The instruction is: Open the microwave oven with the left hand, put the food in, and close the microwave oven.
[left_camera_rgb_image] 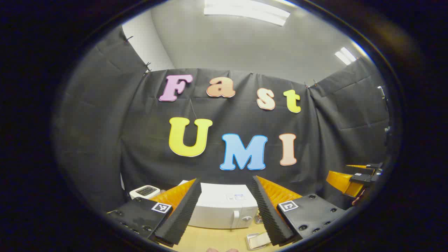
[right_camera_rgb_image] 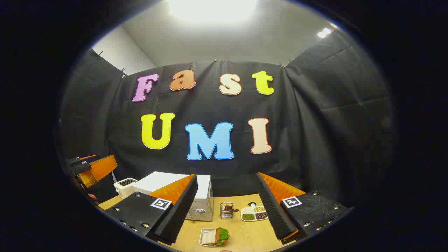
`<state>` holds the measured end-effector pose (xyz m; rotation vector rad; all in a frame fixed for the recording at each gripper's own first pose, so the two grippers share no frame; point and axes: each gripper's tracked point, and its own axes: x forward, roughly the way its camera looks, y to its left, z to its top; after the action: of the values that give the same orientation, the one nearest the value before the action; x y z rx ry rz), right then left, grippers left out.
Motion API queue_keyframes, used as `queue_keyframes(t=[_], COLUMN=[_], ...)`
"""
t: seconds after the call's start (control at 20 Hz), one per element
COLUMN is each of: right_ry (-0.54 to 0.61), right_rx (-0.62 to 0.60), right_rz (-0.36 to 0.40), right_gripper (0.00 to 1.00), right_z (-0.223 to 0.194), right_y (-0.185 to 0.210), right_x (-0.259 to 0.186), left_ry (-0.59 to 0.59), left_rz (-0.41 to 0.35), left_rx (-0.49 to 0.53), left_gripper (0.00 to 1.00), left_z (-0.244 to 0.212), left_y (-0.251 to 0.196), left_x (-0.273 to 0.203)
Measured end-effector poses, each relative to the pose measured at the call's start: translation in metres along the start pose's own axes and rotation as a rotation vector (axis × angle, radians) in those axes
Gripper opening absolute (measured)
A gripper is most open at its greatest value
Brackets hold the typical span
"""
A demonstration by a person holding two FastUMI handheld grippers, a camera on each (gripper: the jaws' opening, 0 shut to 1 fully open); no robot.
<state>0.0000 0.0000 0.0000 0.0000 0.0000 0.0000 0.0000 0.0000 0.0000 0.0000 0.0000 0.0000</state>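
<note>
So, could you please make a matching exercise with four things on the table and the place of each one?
Things:
1 microwave oven
2 toaster
3 sandwich tray
4 divided dish

Places:
A nearest the camera, between the right tongs' fingers
B left of the microwave oven
C right of the wire basket
D at the back, door shut

Pairs: 1-D, 2-B, 3-A, 4-C

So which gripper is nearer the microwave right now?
Left, it seems. The left gripper faces the microwave head-on, framing it between open fingers; the right gripper sits off to its right.
</note>
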Motion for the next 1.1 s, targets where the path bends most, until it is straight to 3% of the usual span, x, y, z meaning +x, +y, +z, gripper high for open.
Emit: queue_keyframes(t=[0.4, 0.5, 0.85, 0.95, 1.1], right_ry=[-0.021, -0.001, 0.014, 0.031, 0.043], right_rx=[0.025, 0.025, 0.042, 0.042, 0.048], right_rz=[0.098, 0.099, 0.001, -0.042, -0.07], right_gripper=[0.99, 0.99, 0.99, 0.99, 0.99], right_z=[-0.005, -0.016, -0.016, -0.023, -0.031], right_y=[-0.006, -0.007, 0.0, -0.002, -0.007], right_x=[0.035, 0.042, 0.041, 0.038, 0.039], left_ry=[0.004, 0.025, 0.018, 0.063, 0.14], left_rz=[0.053, 0.036, -0.084, -0.132, -0.14], left_rx=[0.036, 0.032, 0.0, -0.011, -0.02], left_gripper=[0.97, 0.97, 0.96, 0.96, 0.93], left_z=[-0.012, -0.023, -0.037, -0.066, -0.114], left_y=[-0.02, -0.025, -0.024, -0.026, -0.019], left_x=[0.015, 0.018, 0.04, 0.047, 0.064])
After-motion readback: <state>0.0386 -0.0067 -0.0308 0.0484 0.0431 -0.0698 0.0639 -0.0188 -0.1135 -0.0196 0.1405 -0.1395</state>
